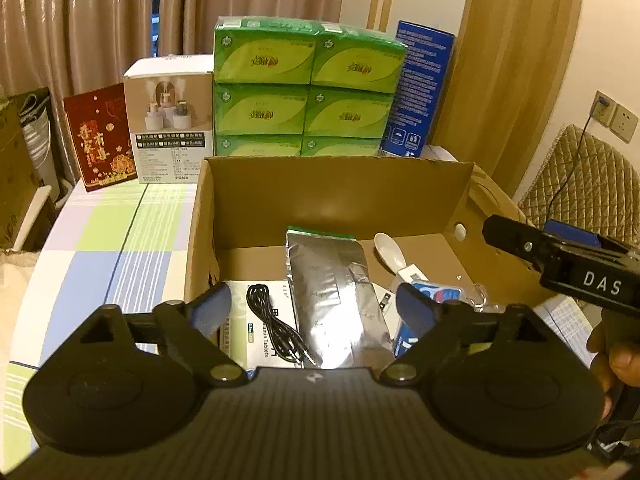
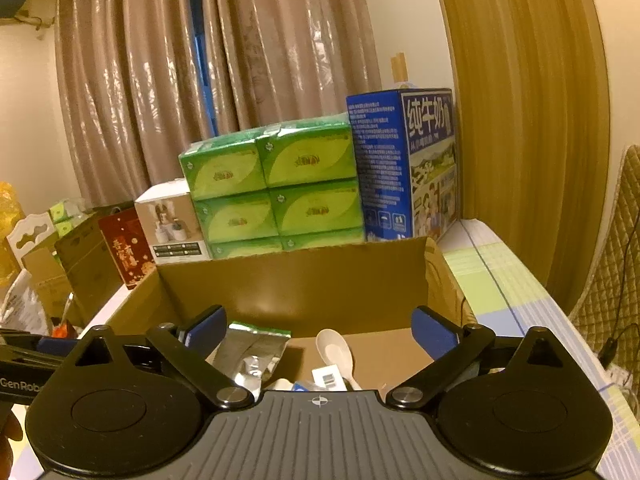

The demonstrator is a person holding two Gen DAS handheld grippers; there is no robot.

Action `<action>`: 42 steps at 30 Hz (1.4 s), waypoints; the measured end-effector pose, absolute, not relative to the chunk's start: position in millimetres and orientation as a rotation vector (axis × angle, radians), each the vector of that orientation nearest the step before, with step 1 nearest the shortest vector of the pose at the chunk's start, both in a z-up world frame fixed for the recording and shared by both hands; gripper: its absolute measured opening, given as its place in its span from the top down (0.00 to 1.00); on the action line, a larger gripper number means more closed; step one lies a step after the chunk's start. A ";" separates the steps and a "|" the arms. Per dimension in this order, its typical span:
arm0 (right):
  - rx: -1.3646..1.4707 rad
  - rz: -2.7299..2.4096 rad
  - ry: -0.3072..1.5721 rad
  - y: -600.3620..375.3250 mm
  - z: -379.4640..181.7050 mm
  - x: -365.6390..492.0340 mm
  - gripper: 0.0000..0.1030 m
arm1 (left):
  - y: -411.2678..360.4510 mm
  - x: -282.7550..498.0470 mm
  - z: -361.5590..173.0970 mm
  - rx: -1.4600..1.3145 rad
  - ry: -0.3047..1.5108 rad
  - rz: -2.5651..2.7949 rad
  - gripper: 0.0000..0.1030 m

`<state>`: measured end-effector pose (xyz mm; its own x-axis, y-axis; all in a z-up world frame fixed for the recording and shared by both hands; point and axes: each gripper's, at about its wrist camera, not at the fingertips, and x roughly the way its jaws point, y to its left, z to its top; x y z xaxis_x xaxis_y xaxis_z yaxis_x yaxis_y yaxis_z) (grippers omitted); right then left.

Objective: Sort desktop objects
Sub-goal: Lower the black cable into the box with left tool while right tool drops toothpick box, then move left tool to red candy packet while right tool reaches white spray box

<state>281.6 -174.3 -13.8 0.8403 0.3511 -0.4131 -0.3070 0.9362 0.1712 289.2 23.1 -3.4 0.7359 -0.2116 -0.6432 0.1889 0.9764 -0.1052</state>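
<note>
With both the left gripper (image 1: 316, 308) and right gripper (image 2: 318, 330) spread wide and empty above the cardboard box (image 1: 340, 196), lower the left one squarely over the foil pouch (image 1: 336, 292) directly ahead between its fingers, avoiding the black cable (image 1: 276, 320) beside it.

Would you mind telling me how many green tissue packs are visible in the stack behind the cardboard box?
6, stacked two wide and three high: top left, top right, middle left, middle right, and a bottom pair half hidden by the cardboard box. More may sit behind.
</note>
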 end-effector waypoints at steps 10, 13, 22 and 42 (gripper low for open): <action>0.039 0.395 0.394 -192.4 -8.8 241.6 0.04 | 24.0 249.6 7.7 0.009 0.682 -0.248 0.02; 0.000 0.396 0.386 -198.3 -11.0 226.6 0.04 | 23.5 234.4 10.6 0.041 0.674 -0.257 0.02; -0.089 0.415 0.419 -210.1 -19.6 195.7 0.03 | 27.6 188.1 11.1 0.070 0.677 -0.293 0.02; -0.418 0.693 0.610 -185.5 -78.8 175.3 0.03 | 17.1 169.5 -43.2 0.303 0.825 -0.501 0.02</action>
<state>175.3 -185.5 -78.8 0.6092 0.4632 -0.6437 -0.6973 0.6995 -0.1565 169.5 17.1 -43.2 0.5729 -0.3048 -0.7608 0.5343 0.8428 0.0646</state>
